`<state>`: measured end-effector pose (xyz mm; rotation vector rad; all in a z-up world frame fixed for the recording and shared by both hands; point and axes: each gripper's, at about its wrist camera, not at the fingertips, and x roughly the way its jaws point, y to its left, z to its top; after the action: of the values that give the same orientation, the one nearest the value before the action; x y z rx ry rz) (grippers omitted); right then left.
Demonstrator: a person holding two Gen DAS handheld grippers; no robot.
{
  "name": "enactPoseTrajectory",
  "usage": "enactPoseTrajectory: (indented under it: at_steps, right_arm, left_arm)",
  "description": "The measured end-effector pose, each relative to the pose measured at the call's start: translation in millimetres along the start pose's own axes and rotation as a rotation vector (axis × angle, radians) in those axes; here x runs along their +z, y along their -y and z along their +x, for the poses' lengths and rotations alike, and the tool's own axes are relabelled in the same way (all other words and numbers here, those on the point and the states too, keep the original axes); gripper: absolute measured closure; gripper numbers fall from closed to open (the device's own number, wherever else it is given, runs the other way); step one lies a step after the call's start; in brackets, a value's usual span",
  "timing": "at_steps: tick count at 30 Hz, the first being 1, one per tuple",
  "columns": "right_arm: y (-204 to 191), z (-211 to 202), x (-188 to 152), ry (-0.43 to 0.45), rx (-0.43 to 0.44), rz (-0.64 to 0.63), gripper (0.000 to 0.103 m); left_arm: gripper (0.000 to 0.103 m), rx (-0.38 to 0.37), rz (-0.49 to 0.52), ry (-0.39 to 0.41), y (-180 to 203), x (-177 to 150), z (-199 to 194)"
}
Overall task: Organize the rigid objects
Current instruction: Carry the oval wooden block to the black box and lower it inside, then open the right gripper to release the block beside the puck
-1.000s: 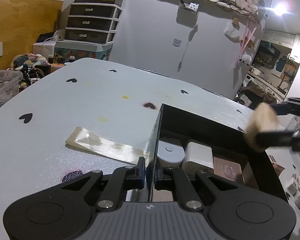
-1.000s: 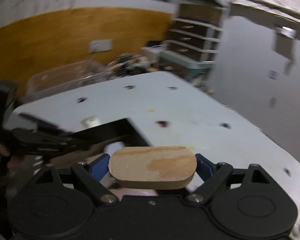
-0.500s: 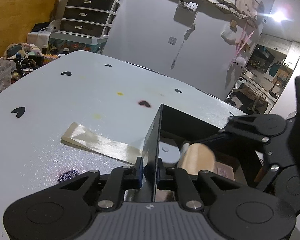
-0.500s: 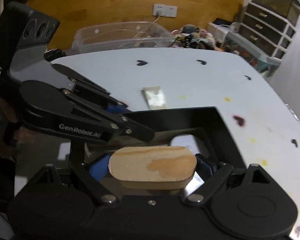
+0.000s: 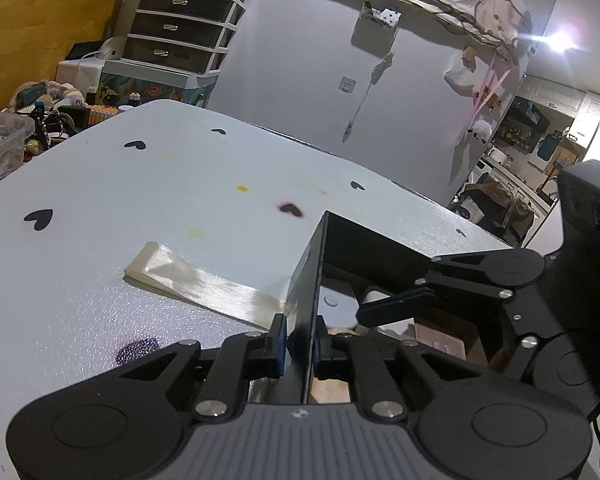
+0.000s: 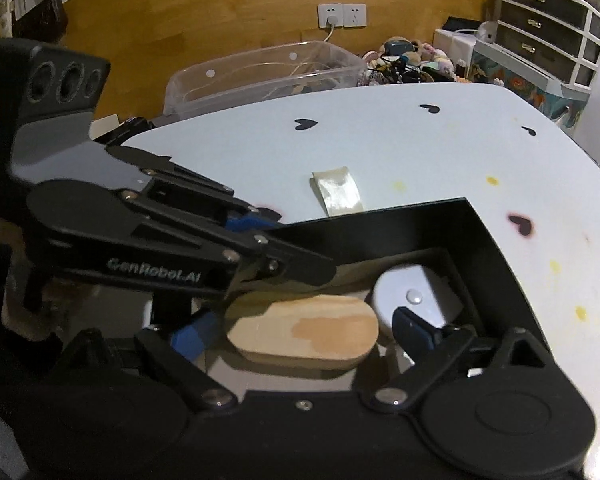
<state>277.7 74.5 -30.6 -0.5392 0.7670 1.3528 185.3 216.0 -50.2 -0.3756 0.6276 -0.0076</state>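
Black open-top box (image 6: 480, 240) sits on my white heart-print counter (image 5: 140, 208), and my left tongs (image 5: 300, 340) are clenched on its near wall, blue pads pinching the thin black panel from both sides. My right tongs (image 6: 304, 332) are released: the blue fingertips (image 6: 410, 326) stand apart on either side of the oval light wooden block (image 6: 304, 334), with a clear gap on the right side; on the left I cannot tell whether the pad touches. That wooden block lies low inside the box, just beside a round white plastic device (image 6: 416, 294) toward the far corner. From the left wrist view, the right tongs reach into the box from the right. Glossy cream tape strip (image 5: 204, 280) lies flat on the counter, its end meeting the box's outer wall. Clear plastic bin (image 6: 260, 72) stands past the counter edge.
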Motion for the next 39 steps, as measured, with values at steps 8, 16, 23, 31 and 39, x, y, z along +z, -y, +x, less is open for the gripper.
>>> enactPoseTrajectory:
  at_steps: [8,16,23,31,39]
  right_arm:
    - [1.6,-13.4,-2.7,-0.008,0.006,0.045,0.036]
    - [3.1,-8.1,-10.6,-0.079,-0.099,-0.005,0.058]
    - [-3.3,2.6,-8.0,-0.078,-0.088,-0.032,0.06]
    - [-1.9,-9.9,-11.3,-0.032,-0.11,-0.02,0.061]
    - [3.7,-20.5,-7.5,0.012,-0.163,-0.012,0.08]
  left_arm:
    - [0.09,0.003,-0.003,0.001,0.6,0.7,-0.1]
    - [0.091,-0.002,-0.009,0.006,-0.1,2.2,-1.6]
    - [0.093,0.017,0.006,0.012,3.8,2.7,-3.1]
    - [0.095,0.055,0.041,0.03,12.3,1.5,-5.5]
    - [0.096,0.088,0.069,0.038,18.5,0.4,-6.9]
